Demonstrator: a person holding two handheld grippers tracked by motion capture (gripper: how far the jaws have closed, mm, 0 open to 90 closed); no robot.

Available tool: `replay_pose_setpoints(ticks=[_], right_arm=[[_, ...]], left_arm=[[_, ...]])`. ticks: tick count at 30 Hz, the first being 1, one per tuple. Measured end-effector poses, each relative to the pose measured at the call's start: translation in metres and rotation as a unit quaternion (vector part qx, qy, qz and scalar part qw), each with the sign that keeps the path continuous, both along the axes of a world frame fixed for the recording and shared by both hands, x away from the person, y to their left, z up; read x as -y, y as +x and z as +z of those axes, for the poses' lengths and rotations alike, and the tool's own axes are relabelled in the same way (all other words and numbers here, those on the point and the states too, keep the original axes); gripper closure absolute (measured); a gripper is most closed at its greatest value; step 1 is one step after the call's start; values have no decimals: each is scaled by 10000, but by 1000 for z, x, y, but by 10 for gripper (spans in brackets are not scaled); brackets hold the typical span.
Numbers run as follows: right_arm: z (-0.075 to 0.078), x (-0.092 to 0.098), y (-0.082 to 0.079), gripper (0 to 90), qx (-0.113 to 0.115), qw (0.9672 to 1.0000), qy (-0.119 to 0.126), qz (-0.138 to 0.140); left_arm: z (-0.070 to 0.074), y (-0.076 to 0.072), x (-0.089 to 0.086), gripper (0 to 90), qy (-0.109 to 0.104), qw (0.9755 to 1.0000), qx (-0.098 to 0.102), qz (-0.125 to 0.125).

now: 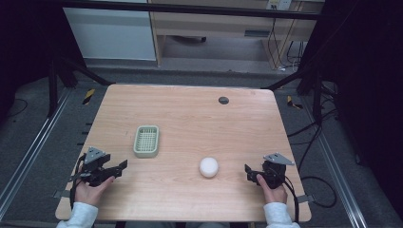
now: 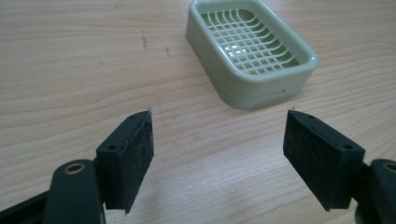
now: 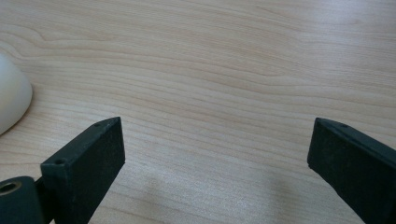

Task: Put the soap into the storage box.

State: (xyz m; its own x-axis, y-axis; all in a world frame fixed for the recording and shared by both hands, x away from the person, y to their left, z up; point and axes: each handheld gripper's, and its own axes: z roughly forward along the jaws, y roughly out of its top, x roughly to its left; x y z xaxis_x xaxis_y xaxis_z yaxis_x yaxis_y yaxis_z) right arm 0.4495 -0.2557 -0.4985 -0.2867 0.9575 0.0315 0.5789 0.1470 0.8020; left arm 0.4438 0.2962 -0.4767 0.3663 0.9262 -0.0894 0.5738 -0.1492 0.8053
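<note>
1. Table (image 1: 190, 114): light wood top with rounded corners, bearing a green tray, a white soap and a small dark round disc (image 1: 223, 100) near the far edge.
2. Tray (image 1: 146, 140): pale green, rectangular with rounded corners, slotted grid floor; nothing in it. Lies left of centre on the table. In the left gripper view the tray (image 2: 252, 51) sits ahead of the jaws and slightly to their right, apart from both pads.
3. Soap (image 1: 209, 167): white, rounded, lying on the bare wood right of centre, nearer the person's edge than the tray. Well apart from the tray. In the right gripper view a curved white part of the soap (image 3: 11, 100) shows at the left border, beyond the left pad and clear of it.
4. Left gripper (image 1: 118, 168): held in the left hand (image 1: 90, 190) near the table's left front corner, jaws pointing right and forward. Jaws spread wide, with bare wood between them in the left gripper view (image 2: 218, 156); nothing held.
5. Right gripper (image 1: 247, 172): held in the right hand (image 1: 273, 190) near the right front corner, jaws pointing left toward the soap, near it but not touching. Jaws spread wide over bare wood in the right gripper view (image 3: 215, 158); nothing held.
6. Sleeves: white cuffs at both wrists, at the bottom of the high view.
</note>
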Motion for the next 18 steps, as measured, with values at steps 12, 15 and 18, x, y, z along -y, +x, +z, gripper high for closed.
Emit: replay_pose_setpoints(ticks=[12, 15, 18], right_arm=[[1, 1, 0, 47, 37, 10000, -43, -3], [1, 2, 0, 47, 37, 10000, -62, -14], [1, 2, -1, 47, 40, 10000, -70, -18]], left_arm=[[9, -5, 10, 263, 27, 9997, 215, -147], [10, -7, 13, 266, 26, 9996, 235, -178], [12, -7, 14, 266, 59, 9994, 268, -193]])
